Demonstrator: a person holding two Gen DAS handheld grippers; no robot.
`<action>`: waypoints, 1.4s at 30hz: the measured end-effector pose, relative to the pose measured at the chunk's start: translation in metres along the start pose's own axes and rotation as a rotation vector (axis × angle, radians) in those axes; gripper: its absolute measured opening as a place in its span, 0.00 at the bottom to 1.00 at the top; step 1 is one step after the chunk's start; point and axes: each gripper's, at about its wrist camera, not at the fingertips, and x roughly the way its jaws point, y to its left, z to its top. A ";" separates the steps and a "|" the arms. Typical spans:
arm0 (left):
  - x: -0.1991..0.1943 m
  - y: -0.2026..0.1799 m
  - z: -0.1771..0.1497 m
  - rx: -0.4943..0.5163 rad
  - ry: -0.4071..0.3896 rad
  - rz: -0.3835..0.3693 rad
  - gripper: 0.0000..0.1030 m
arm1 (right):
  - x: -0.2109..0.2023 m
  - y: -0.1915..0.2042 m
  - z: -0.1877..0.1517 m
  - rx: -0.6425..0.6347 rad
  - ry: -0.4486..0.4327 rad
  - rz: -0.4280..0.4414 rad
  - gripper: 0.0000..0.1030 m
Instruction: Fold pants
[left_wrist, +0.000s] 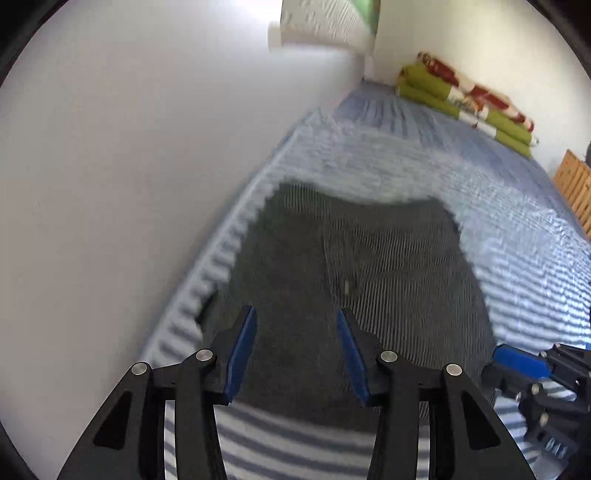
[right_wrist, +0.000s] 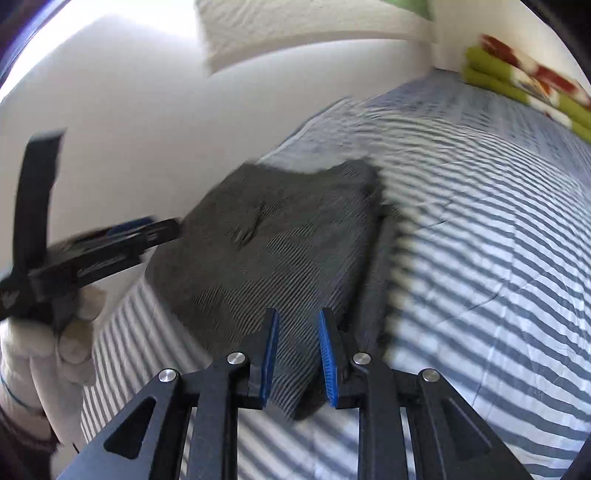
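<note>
Dark grey pants (left_wrist: 351, 258) lie folded into a compact rectangle on a blue-and-white striped bed sheet (left_wrist: 480, 206), close to the white wall. My left gripper (left_wrist: 297, 310) hovers over their near left part, open, with nothing pressed between its blue pads. In the right wrist view the pants (right_wrist: 277, 229) fill the middle. My right gripper (right_wrist: 298, 312) hangs over their near right corner. Its pads stand a narrow gap apart, with the cloth showing below the gap, not pinched. Each gripper also shows in the other view: the right gripper (left_wrist: 524, 365) and the left gripper (right_wrist: 140, 229), held by a white-gloved hand (right_wrist: 74, 332).
The white wall (left_wrist: 129, 166) runs along the bed's left edge. A folded green, red and white blanket (left_wrist: 469, 99) lies at the far end of the bed against the wall. A wooden slatted frame (left_wrist: 576, 184) stands at the right. Striped sheet (right_wrist: 480, 258) stretches to the right of the pants.
</note>
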 end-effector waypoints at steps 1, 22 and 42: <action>0.008 0.001 -0.007 -0.024 0.039 -0.001 0.47 | 0.005 0.002 -0.005 -0.012 0.037 -0.012 0.20; -0.254 -0.108 -0.149 -0.050 -0.085 -0.033 0.48 | -0.202 -0.002 -0.139 0.048 0.022 0.008 0.22; -0.482 -0.232 -0.310 0.015 -0.253 -0.116 0.57 | -0.411 0.023 -0.289 -0.017 -0.174 -0.038 0.35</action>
